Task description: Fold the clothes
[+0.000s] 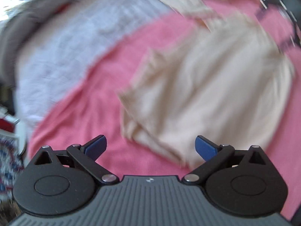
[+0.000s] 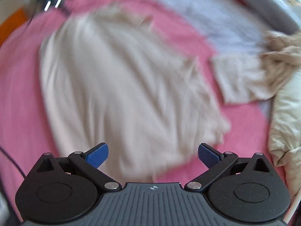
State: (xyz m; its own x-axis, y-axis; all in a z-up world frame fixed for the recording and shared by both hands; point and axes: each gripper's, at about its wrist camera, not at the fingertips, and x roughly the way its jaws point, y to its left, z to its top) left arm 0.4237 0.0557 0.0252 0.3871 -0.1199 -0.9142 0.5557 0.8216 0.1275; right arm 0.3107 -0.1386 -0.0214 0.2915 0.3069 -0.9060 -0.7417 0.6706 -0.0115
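A cream-beige T-shirt (image 1: 208,86) lies spread on a pink sheet (image 1: 97,113); both views are motion-blurred. My left gripper (image 1: 150,147) hovers open above the pink sheet, beside the shirt's near corner, with nothing between its blue pads. In the right wrist view the same T-shirt (image 2: 120,82) fills the middle, one sleeve (image 2: 242,81) reaching right. My right gripper (image 2: 153,155) is open just above the shirt's near hem, its fingers wide apart and empty.
A pale lilac checked cover (image 1: 75,43) lies beyond the pink sheet (image 2: 18,98), with a grey band (image 2: 270,5) behind it. A crumpled tan garment (image 2: 284,50) and a cream pillow or quilt (image 2: 287,120) sit at the right. Dark gear (image 1: 282,18) shows far right.
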